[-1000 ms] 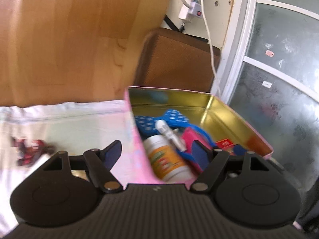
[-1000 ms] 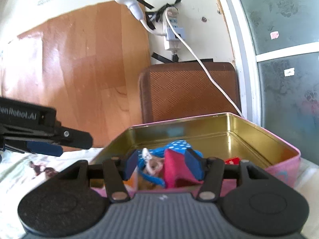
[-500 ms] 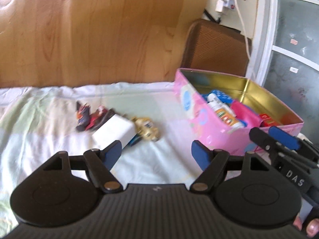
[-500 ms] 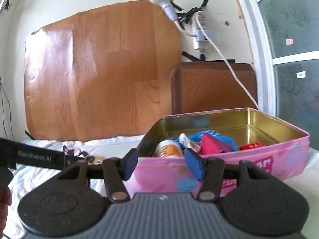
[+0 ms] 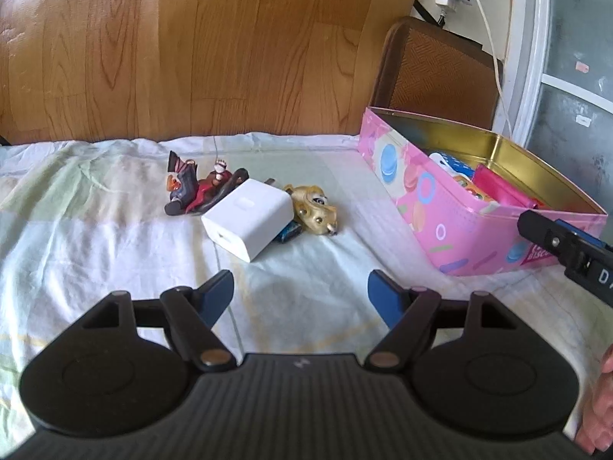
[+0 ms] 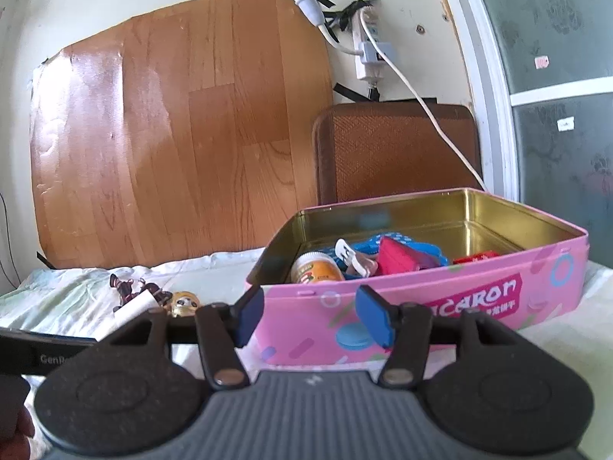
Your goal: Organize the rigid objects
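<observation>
A white charger block (image 5: pixel 249 223) lies on the sheet, with a dark red figurine (image 5: pixel 195 188) behind it on the left, a gold figurine (image 5: pixel 315 211) on its right and a small blue item (image 5: pixel 289 232) under its edge. My left gripper (image 5: pixel 300 299) is open and empty, just in front of the charger. A pink tin (image 5: pixel 444 207) stands at the right and also shows in the right wrist view (image 6: pixel 421 306); it holds an orange-labelled bottle (image 6: pixel 320 268), a pink box (image 6: pixel 398 257) and blue items. My right gripper (image 6: pixel 309 316) is open and empty in front of the tin.
A pale sheet (image 5: pixel 95 230) covers the surface. A wood-grain board (image 5: pixel 191 46) leans on the wall behind. A brown woven chair back (image 6: pixel 394 149) stands behind the tin, with a white cable (image 6: pixel 429 111) hanging over it. A glass door (image 6: pixel 555 76) is at the right.
Both grippers have pulled back out of the tin. My left gripper has swung left toward the charger and figurines. The right one now sits lower in front of the tin wall.
</observation>
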### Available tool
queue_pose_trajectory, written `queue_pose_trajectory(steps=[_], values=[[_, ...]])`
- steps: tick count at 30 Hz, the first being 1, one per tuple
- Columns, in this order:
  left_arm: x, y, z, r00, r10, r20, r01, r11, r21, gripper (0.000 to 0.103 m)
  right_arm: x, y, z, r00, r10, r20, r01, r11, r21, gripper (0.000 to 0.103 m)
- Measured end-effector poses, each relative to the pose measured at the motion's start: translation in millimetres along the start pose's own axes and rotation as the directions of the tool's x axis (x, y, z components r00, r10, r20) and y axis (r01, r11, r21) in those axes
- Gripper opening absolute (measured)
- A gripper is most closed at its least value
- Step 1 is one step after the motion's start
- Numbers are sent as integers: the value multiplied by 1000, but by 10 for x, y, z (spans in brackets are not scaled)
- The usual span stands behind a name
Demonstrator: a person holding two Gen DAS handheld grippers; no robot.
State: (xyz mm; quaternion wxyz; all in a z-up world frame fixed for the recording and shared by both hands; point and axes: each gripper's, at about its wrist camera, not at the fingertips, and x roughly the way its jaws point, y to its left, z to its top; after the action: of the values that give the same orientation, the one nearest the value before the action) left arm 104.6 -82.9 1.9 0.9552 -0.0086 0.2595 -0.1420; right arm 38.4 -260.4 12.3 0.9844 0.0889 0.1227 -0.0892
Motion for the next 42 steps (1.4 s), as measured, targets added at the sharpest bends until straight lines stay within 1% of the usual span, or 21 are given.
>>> queue_pose_trajectory(steps=[5,8,11,14,20,36,38,42], values=[[-13,-19,-49,1000,-6,9,6,1000,17,79,9,-35,1,1000,2,-8,-2,1000,23,57],[-64,-38,-69,999,-12,41,10,999,32,79,14,-46,-1,1000,4,-12,-4,1000,28,57],[-98,-44,-81,998,-31,63,28,998,48,79,22,-58,-4,1000,4,-16,-4,999,33,57],[-103,-42,-84,996,-54,66,51,997,55,79,25,-61,-2,1000,0,-18,1,999,35,57],[-111,-4,-88,993,-88,75,86,996,35,79,25,-37,0,1000,-12,-19,12,1000,22,57],[-125,39,-94,990,-118,81,117,993,23,79,42,-8,-5,999,-31,-18,31,999,9,61],[-132,57,-95,989,-126,82,126,992,13,79,44,13,-6,999,-31,-19,31,1000,-2,61],[-137,163,-71,988,-133,73,137,990,-40,79,37,106,-12,1000,-24,-13,23,998,-58,61]])
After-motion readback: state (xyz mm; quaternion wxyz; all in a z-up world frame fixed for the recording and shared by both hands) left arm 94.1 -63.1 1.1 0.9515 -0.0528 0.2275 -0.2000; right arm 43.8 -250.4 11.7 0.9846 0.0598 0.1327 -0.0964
